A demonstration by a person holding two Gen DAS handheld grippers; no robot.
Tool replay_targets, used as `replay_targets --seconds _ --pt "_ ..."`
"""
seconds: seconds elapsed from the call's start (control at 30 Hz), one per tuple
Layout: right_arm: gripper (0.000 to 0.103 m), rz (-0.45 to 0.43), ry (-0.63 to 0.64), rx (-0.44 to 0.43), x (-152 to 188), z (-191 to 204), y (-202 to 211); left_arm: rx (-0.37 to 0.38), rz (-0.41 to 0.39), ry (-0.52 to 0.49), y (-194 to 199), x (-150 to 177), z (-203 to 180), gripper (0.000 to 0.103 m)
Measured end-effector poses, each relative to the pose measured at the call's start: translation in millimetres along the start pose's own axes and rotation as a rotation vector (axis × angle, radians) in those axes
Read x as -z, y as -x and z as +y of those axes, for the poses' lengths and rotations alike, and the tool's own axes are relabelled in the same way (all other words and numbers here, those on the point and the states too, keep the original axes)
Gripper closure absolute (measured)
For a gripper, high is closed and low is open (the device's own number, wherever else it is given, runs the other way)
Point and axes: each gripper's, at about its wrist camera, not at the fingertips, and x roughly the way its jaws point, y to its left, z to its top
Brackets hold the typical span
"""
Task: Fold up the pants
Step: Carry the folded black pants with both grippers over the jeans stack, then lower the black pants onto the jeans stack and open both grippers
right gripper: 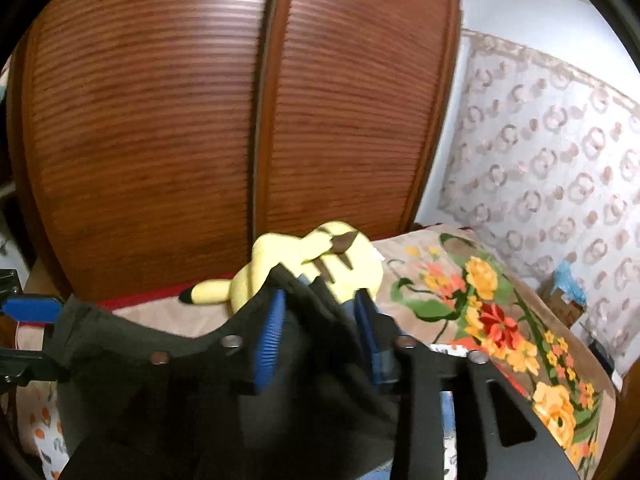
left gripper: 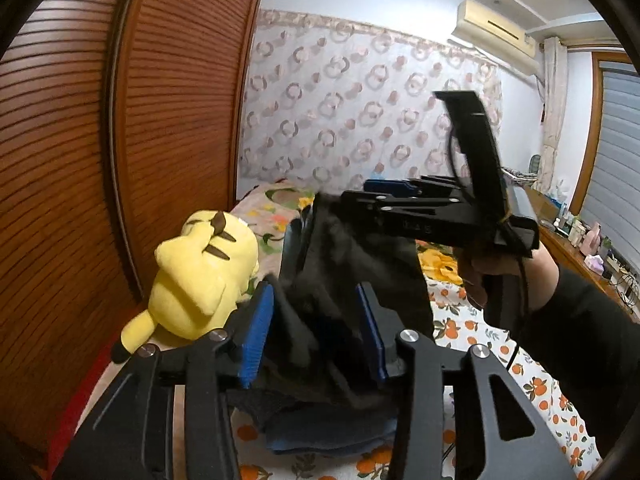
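Note:
The dark pants [left gripper: 352, 264] hang bunched over the bed between both grippers. In the left wrist view my left gripper [left gripper: 314, 292] has its blue pads [left gripper: 256, 332] apart, with loose dark cloth lying in the gap and not pinched. Farther off, my right gripper [left gripper: 360, 192] is seen from the side at the pants' far edge, held by a hand [left gripper: 492, 276] in a dark sleeve. In the right wrist view the right gripper [right gripper: 320, 296] also stands open, and folds of the pants [right gripper: 120, 344] sag between its pads. The left gripper [right gripper: 28, 336] shows at the left edge.
A yellow plush toy [left gripper: 200, 276] [right gripper: 320, 256] lies on the bed just beyond the pants, against the slatted wooden wardrobe [left gripper: 120, 120]. An orange-print sheet [left gripper: 520, 360] and a floral blanket [right gripper: 500, 320] cover the bed. A blue cloth [left gripper: 320, 436] lies under the pants.

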Motion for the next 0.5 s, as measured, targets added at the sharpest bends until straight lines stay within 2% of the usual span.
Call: replay_targets --seconds 0.13,0.27,0.37,0.5 --pt "0.062 -0.03 -0.054 -0.01 4.3 -11.5 32.8 -0.008 -0.008 -0.015 -1.3 -6.4 -3.9 0.059" --pt "0.062 -0.024 -0.073 -0.089 23.7 -12.7 59.9 0.007 -0.006 -0.036 -5.4 -4.7 -9.8 0.059" --pt "0.062 0.006 -0.094 -0.138 37.1 -17.4 62.9 -0.002 0.02 -0.05 -14.0 0.1 -12.4 0.059" --pt "0.062 0.052 -0.107 -0.118 43.4 -36.1 48.9 -0.063 0.079 -0.049 -29.7 10.2 -3.6 0.059"
